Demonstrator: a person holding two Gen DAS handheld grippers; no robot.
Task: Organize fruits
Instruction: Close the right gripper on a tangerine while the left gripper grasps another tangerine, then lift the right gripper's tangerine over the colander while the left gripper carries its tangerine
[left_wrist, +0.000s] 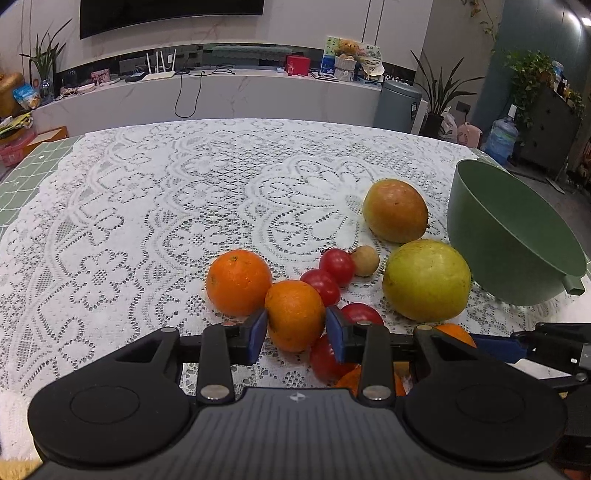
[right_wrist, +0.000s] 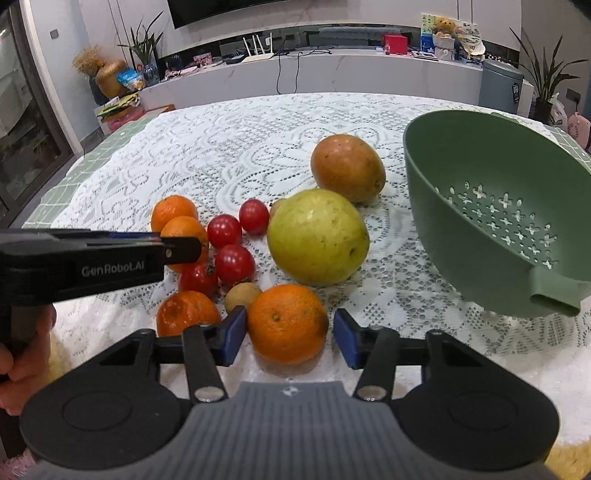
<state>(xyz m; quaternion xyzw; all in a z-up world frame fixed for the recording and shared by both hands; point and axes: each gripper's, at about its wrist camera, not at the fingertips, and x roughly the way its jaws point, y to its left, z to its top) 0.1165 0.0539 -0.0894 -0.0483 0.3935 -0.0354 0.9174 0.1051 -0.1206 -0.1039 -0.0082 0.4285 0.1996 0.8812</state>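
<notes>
A: What does the left gripper (left_wrist: 296, 334) have?
B: Its blue jaws sit tight on both sides of a tangerine (left_wrist: 294, 314), gripping it, low on the worktop (left_wrist: 147, 192).

A: And the right gripper (right_wrist: 289, 334)?
B: Another tangerine (right_wrist: 287, 322) lies between its jaws. The left pad touches the peel; on the right a thin gap shows, so the jaws are not clamped.

A: Where does the other fruit lie?
B: In the right wrist view, a big yellow-green fruit (right_wrist: 317, 236) sits at twelve o'clock from that tangerine, a reddish mango (right_wrist: 347, 168) beyond it. Cherry tomatoes (right_wrist: 234, 263) cluster at ten o'clock, with a small brown longan (right_wrist: 242, 295) just beside the tangerine and one more tangerine (right_wrist: 186, 310) at nine o'clock.

A: The bowl?
B: A green colander (right_wrist: 491, 206) stands at two o'clock, tilted toward the camera, nothing in it. The lace tablecloth (right_wrist: 240, 147) covers the worktop.

A: Anything else?
B: A hand (right_wrist: 22, 354) holds the left gripper's handle at the left edge.
</notes>
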